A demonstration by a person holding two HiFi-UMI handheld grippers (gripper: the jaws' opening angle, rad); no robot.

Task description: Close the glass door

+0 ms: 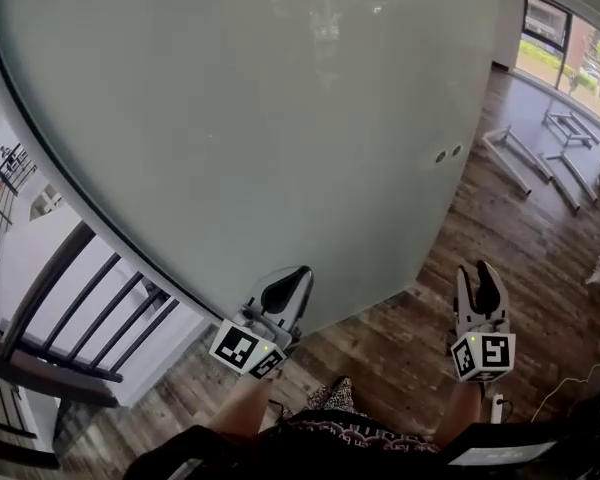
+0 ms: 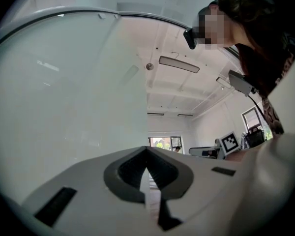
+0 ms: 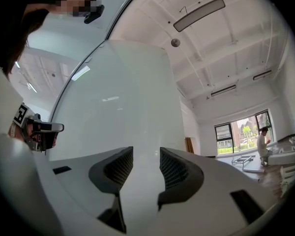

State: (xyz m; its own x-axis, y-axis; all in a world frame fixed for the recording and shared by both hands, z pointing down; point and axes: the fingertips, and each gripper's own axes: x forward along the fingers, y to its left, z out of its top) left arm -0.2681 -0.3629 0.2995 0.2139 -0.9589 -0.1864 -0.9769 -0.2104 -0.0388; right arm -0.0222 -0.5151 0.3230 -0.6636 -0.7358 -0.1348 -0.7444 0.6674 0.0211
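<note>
Head view: with your left gripper point(image 1: 298, 276) pressed together and right gripper point(image 1: 475, 270) spread, empty, push the glass door point(image 1: 280, 118) steadily.

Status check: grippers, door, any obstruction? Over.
Left gripper shut, empty, beside the glass door. Right gripper open, empty, past the door's free edge. Metal frames lie on the floor, well beyond.

Glass door point(image 1: 260, 118) – frosted pale grey-green. Floor point(image 1: 520, 258) – dark brown wood planks. Left hand-held gripper point(image 1: 298, 274), right hand-held gripper point(image 1: 480, 270) – light grey, black pads point(image 3: 115, 168), black-and-white square markers point(image 1: 483, 354). Railing point(image 1: 48, 280) dark grey.
</note>
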